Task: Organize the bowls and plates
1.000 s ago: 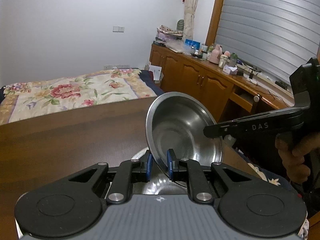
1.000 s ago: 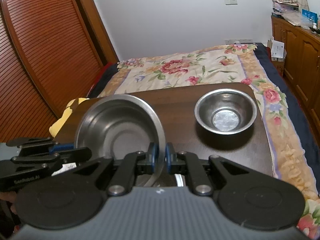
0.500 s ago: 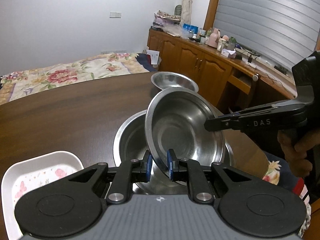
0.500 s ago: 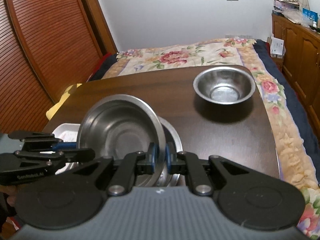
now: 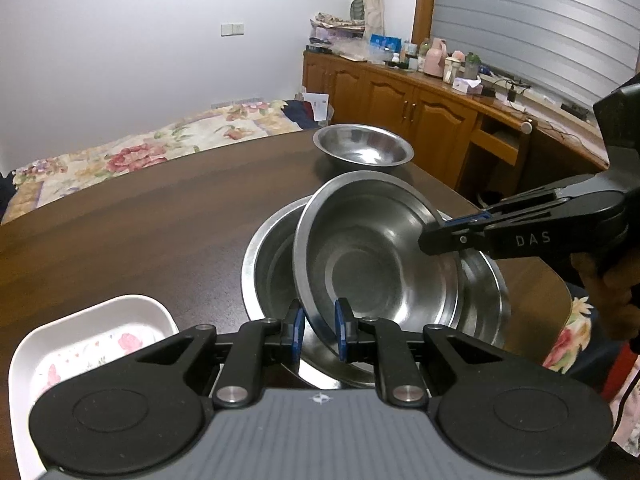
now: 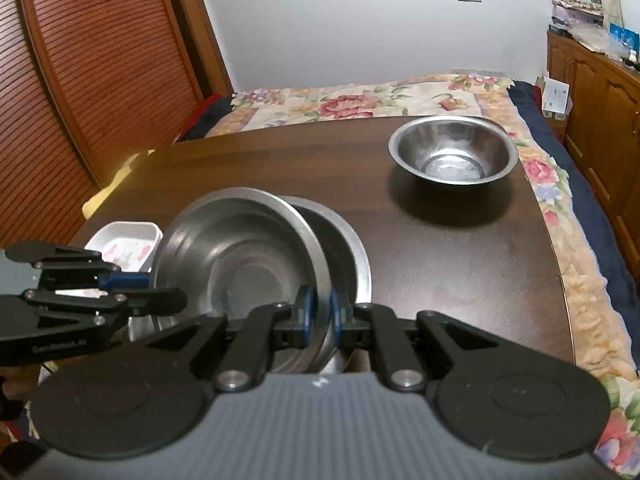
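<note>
Steel bowl (image 5: 372, 256) tilted inside the larger bowl (image 5: 272, 264); my left gripper (image 5: 319, 328) and right gripper (image 6: 319, 314) each pinch its rim.

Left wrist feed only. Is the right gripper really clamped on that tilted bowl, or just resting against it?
Observer: Clamped. In the right wrist view the right gripper has a blue pad on each side of the tilted bowl rim.
Operator: What's off the table's left side?
Observer: A louvred wooden door.
Operator: And past the far-left corner?
Observer: Something yellow pokes out just beyond the table there; I can't tell what it is.
</note>
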Available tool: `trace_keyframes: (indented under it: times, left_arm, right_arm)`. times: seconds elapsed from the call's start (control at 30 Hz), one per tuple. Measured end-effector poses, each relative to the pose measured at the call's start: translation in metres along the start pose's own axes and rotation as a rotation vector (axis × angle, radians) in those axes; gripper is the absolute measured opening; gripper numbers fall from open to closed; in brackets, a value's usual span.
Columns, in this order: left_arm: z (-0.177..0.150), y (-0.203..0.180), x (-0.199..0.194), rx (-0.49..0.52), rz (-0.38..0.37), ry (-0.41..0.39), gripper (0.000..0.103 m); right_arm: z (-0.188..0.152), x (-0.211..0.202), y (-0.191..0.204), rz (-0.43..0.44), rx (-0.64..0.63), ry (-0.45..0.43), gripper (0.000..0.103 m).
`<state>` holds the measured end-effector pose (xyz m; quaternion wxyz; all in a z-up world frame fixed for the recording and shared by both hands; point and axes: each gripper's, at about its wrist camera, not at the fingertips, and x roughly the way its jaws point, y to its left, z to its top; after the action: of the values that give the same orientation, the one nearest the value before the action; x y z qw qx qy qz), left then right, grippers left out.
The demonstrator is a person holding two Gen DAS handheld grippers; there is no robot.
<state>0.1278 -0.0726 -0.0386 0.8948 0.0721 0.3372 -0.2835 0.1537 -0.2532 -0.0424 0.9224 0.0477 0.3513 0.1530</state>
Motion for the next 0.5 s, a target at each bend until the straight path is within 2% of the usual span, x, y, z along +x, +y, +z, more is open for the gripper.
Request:
trace_keyframes:
  times: [0.3, 0.5]
  left_arm:
    - [-0.004, 0.004, -0.003, -0.026, 0.006, -0.025, 0.016]
    - [-0.003, 0.005, -0.004, -0.04, 0.011, -0.039, 0.016]
  right_arm:
    - [0.0, 0.002, 0.015, -0.054, -0.108, 0.003, 0.012]
    - [0.004, 0.004, 0.018, -0.064, -0.135, 0.02, 0.013]
